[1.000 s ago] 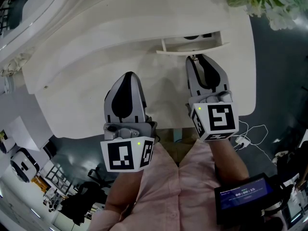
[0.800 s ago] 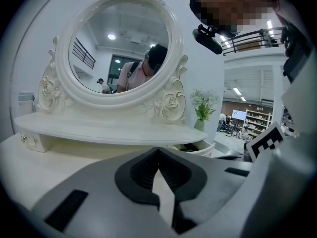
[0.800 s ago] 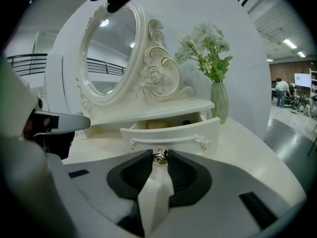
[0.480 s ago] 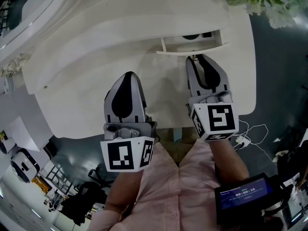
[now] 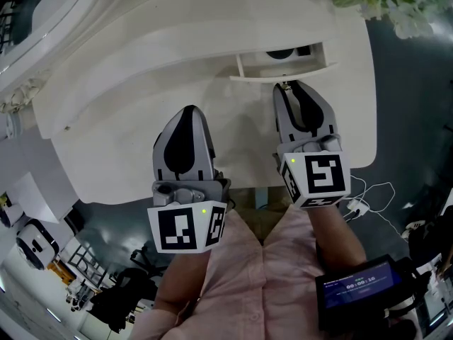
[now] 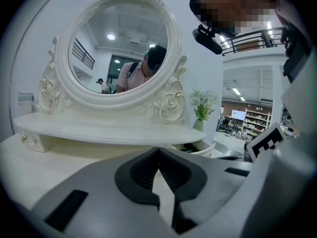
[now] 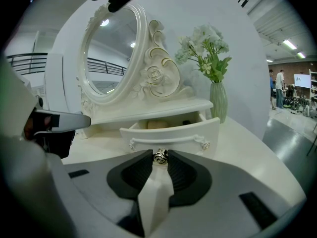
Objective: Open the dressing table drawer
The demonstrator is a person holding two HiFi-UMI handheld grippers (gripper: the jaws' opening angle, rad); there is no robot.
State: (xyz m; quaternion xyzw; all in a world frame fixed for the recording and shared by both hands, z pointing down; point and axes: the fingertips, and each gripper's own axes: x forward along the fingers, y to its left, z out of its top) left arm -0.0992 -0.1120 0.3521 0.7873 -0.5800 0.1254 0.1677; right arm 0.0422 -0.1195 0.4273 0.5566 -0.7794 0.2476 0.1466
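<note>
The small white drawer (image 5: 283, 68) under the mirror shelf stands pulled out, with items showing inside it. In the right gripper view its curved front (image 7: 171, 133) carries a metal rose-shaped knob (image 7: 160, 156). My right gripper (image 7: 160, 158) is shut on that knob, its tips right at the drawer front (image 5: 285, 86). My left gripper (image 5: 190, 109) hovers over the table top to the left, shut with nothing between its jaws (image 6: 158, 148).
The white dressing table (image 5: 127, 140) has an oval mirror (image 6: 119, 48) at its back and a vase of white flowers (image 7: 218, 100) at the right end. A second small drawer (image 6: 32, 140) sits shut at the left. A cable and plug (image 5: 357, 207) lie on the floor below.
</note>
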